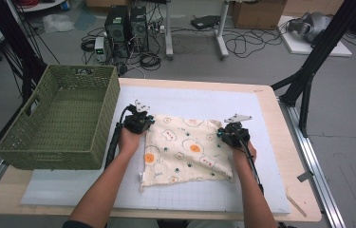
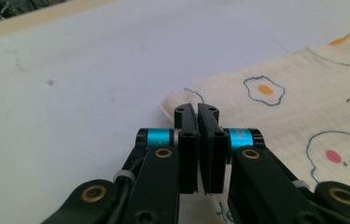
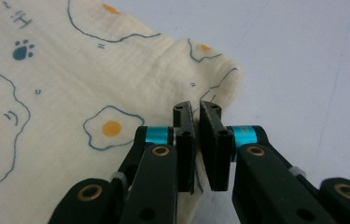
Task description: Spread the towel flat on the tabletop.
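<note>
The left claw (image 1: 140, 121) sits at the far-left corner of the cloth (image 1: 185, 149), and the right claw (image 1: 234, 134) at its far-right corner, so each corner falls to the hand on its own side. In the left gripper view the left claw (image 2: 197, 122) has its jaws pressed nearly together on the cloth (image 2: 303, 107) at its corner; in the right gripper view the right claw (image 3: 197, 122) is likewise pinched on a bunched corner of the cloth (image 3: 70, 84). The edge strung between the two claws runs left to right across the worktop (image 1: 280, 123), with the rest of the cloth spreading from it back toward the person; any fold or lift would likely hinge on that edge.

The worktop is pale wood under a white gridded mat (image 1: 194, 102). A green woven basket (image 1: 59, 118) with hand slots stands at its left end, just beside the left claw. The cloth is soft, thin, cream-coloured and faintly crinkled, roughly square, lying mostly flat with a puckered near edge. Its print shows fried eggs, blue paw marks and small round faces. It looks limp, and would probably sag between the two pinches if raised.
</note>
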`<act>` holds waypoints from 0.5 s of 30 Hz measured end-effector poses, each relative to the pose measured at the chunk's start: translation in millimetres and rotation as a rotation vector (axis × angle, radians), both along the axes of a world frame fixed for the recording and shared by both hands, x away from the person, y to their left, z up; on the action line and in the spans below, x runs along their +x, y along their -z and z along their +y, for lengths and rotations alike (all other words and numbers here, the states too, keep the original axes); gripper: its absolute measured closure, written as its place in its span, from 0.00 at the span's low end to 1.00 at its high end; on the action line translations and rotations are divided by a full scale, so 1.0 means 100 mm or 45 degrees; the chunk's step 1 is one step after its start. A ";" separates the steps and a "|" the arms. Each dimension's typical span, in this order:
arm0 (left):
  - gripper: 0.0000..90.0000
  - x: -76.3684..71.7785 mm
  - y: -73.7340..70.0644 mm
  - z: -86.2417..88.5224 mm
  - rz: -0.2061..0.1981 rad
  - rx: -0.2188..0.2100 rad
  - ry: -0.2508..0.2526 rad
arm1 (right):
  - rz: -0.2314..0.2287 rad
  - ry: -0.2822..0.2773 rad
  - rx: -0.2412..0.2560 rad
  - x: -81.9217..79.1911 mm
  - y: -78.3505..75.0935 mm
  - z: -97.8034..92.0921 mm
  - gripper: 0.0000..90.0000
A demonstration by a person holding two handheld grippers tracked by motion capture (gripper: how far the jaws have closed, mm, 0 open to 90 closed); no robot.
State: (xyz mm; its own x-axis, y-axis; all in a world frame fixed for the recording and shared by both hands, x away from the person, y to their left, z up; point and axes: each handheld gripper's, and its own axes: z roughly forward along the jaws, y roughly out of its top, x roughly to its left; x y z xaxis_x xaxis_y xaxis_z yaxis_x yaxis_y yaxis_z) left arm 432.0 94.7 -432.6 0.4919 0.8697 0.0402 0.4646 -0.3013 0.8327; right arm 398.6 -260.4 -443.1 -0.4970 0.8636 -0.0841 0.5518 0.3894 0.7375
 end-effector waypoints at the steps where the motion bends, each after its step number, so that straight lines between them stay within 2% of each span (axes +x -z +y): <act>1: 0.96 0.02 -0.03 0.00 -0.009 -0.001 0.001 | -0.010 0.012 -0.005 0.04 -0.01 0.01 0.94; 3: 0.96 0.07 -0.07 -0.02 -0.045 -0.015 -0.004 | -0.045 0.047 -0.004 0.10 -0.02 0.02 0.94; 6: 0.95 0.10 -0.09 -0.03 -0.053 -0.016 -0.003 | -0.102 0.101 0.022 0.19 -0.05 0.01 0.94; 8: 0.89 0.11 -0.05 -0.03 -0.014 0.005 -0.014 | -0.111 0.143 0.046 0.24 -0.07 0.01 0.92; 10: 0.73 0.13 0.01 -0.01 0.048 -0.011 -0.030 | -0.116 0.180 0.025 0.26 -0.04 0.02 0.83; 12: 0.57 0.14 0.03 0.02 0.088 -0.018 -0.062 | -0.073 0.196 0.043 0.26 -0.01 0.00 0.77; 15: 0.53 0.13 0.02 0.04 0.118 -0.026 -0.050 | -0.044 0.177 0.066 0.24 -0.03 -0.04 0.71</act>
